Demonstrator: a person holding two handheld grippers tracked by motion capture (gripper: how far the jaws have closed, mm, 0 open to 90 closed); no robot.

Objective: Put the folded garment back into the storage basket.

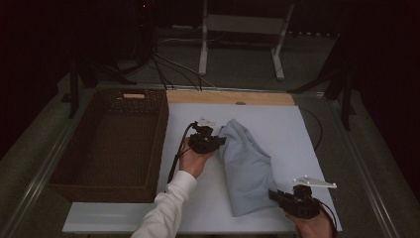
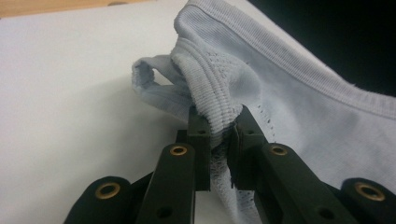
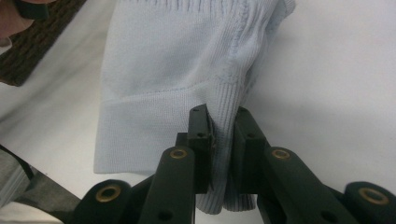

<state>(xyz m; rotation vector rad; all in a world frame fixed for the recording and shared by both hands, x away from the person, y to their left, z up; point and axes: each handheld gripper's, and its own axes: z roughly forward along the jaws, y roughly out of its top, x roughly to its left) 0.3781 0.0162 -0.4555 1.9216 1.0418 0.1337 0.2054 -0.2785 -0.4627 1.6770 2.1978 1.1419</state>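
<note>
On the white board point(image 1: 297, 129), both grippers are clamping the folded sweater point(image 1: 245, 166): left gripper point(image 1: 221, 141) pinching its eleven-o'clock corner, right gripper point(image 1: 273, 195) its five-o'clock hem, probably to lift it evenly.

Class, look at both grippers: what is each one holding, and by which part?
Both hold the pale blue sweater: the left gripper pinches its ribbed neckline, the right gripper pinches its ribbed bottom hem.
</note>
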